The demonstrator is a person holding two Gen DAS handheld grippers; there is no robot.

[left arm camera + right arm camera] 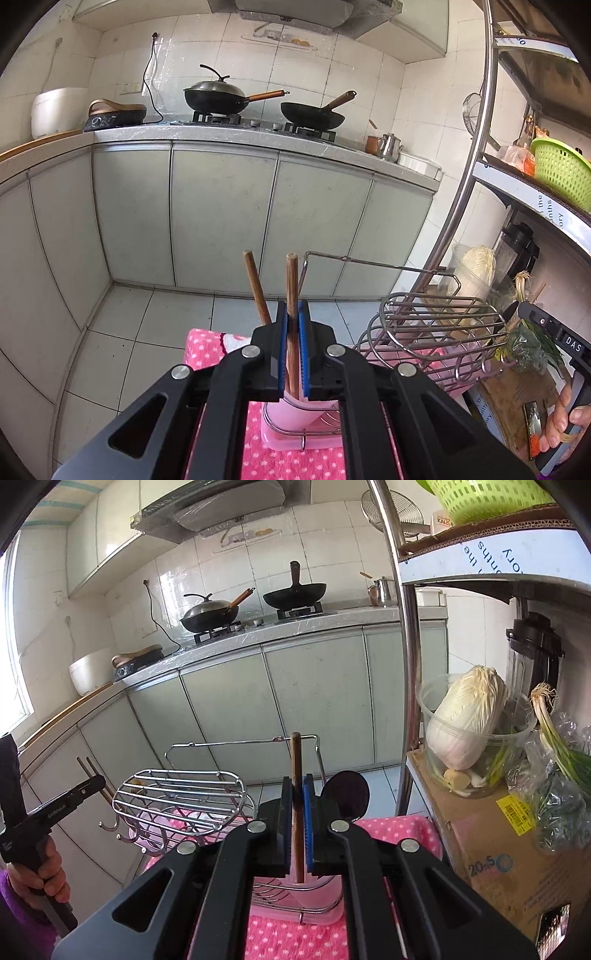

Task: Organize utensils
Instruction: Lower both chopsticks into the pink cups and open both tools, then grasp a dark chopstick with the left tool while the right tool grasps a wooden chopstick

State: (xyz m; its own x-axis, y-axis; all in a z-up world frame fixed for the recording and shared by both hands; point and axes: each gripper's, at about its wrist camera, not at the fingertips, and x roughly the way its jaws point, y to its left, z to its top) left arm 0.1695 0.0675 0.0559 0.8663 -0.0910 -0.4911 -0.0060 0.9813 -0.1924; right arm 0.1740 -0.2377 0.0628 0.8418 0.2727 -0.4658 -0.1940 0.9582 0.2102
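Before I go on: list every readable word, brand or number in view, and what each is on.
"DAS" on the right gripper.
"20" and "5" on the cardboard box.
"KAI" on the white box, partly hidden.
Shelf edge strip: upside-down fragments "ory", "onths".
Yellow barcode label: too small.

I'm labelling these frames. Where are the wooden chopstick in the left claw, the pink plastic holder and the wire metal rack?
Wooden chopstick in the left claw (291, 280): left wrist view, upper shaft.
Pink plastic holder (295, 410): left wrist view, front wall.
Wire metal rack (177, 794): right wrist view, top grid.
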